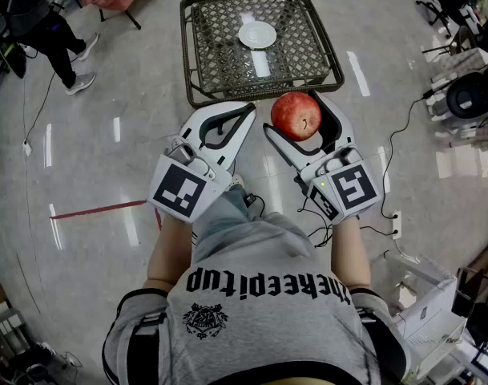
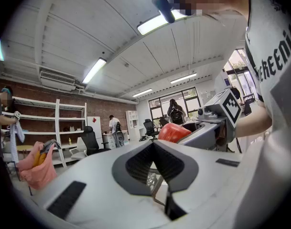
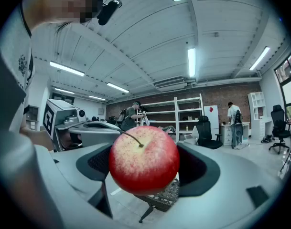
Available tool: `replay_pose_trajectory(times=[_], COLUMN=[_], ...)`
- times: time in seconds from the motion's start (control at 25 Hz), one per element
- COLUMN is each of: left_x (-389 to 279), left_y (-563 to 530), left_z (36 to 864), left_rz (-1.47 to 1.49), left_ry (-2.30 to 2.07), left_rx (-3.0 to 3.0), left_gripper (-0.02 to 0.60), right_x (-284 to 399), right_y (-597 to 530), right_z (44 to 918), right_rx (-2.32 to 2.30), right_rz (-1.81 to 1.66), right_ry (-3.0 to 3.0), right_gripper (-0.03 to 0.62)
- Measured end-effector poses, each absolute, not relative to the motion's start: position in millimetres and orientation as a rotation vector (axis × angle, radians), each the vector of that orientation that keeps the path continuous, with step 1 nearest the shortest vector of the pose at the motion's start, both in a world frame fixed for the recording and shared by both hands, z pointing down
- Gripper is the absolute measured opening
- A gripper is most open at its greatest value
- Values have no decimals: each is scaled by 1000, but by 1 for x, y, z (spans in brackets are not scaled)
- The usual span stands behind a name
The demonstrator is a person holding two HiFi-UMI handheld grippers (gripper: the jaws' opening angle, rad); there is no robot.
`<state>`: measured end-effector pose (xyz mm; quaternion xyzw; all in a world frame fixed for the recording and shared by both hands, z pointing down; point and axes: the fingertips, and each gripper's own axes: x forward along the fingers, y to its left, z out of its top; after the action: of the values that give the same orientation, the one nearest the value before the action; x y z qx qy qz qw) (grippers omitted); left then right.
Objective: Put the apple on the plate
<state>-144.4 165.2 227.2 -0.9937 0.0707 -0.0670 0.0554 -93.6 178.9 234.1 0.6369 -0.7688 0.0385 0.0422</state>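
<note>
A big room with a shiny grey floor is seen. A woven table stands at the far side, and a white plate is set on it. The apple is pinched at its fat middle by the right gripper, near the table's near edge and not yet over the plate. It is likely hard, smooth, a bit slippery and easy to bruise. The left gripper is pressed together, with nothing in it.
</note>
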Motion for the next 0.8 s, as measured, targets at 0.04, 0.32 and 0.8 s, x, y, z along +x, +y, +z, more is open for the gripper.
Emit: replay_pose_trajectory(times=[0.04, 0.32, 0.8], left_x=[-144, -143, -140], left_y=[165, 157, 108], left_z=[226, 224, 227], left_rz=[-205, -201, -196], left_ry=[213, 200, 185], left_rx=[-3014, -3013, -3018], left_gripper=[12, 12, 12], right_x=[-93, -94, -94], right_y=[179, 171, 124], right_z=[233, 232, 237], right_rx=[1950, 1957, 1966], right_rz=[118, 116, 136], right_ry=[-2351, -2345, -2341], right_gripper=[405, 405, 411])
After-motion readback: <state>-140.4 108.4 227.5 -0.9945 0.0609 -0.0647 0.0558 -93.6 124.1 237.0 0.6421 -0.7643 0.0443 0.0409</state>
